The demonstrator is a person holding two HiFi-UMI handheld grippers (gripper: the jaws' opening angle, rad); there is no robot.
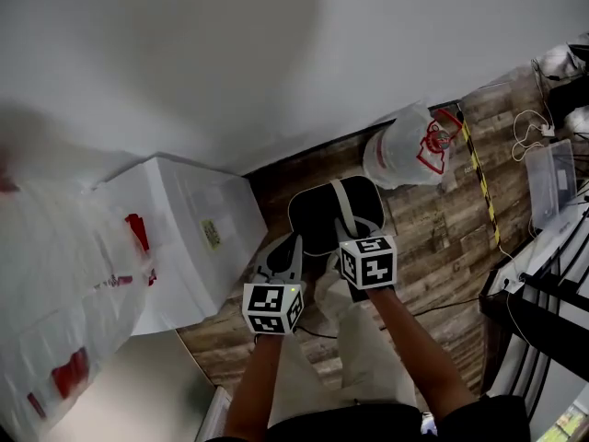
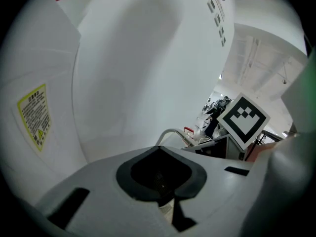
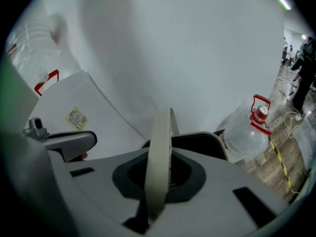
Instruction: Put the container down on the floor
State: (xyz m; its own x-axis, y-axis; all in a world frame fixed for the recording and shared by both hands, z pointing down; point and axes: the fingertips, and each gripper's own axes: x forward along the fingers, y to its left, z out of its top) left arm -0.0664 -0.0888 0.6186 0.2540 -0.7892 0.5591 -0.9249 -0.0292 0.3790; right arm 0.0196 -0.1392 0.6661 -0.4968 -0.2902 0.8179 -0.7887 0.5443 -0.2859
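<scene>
The black plastic container [image 1: 313,217] with a pale rim hangs in the middle of my head view, over the brown wood-plank floor [image 1: 433,256]. I cannot tell if its base touches the boards. Its beige strap handle [image 1: 345,201] arches over the open top.

My right tool [image 1: 348,238] is clamped on that handle; in the right gripper view the strap [image 3: 159,157] runs straight up through the closed jaws of the tool [image 3: 155,181], with the container's rim [image 3: 207,142] just beyond.

My left tool [image 1: 287,251] sits at the near left edge of the container. In the left gripper view its jaws [image 2: 160,179] are drawn together with nothing gripped, and the handle's curve [image 2: 170,132] shows beyond them.

Left of the container stands a white box-shaped appliance [image 1: 198,233] with a yellow label, against the white wall [image 1: 276,53]. Farther left is a white plastic bag [image 1: 64,293] with red print. To the far right stands a large clear plastic water bottle [image 1: 409,150] with red markings, then a yellow-and-black tape strip [image 1: 479,173] on the floor and a clear plastic storage box [image 1: 552,178].
</scene>
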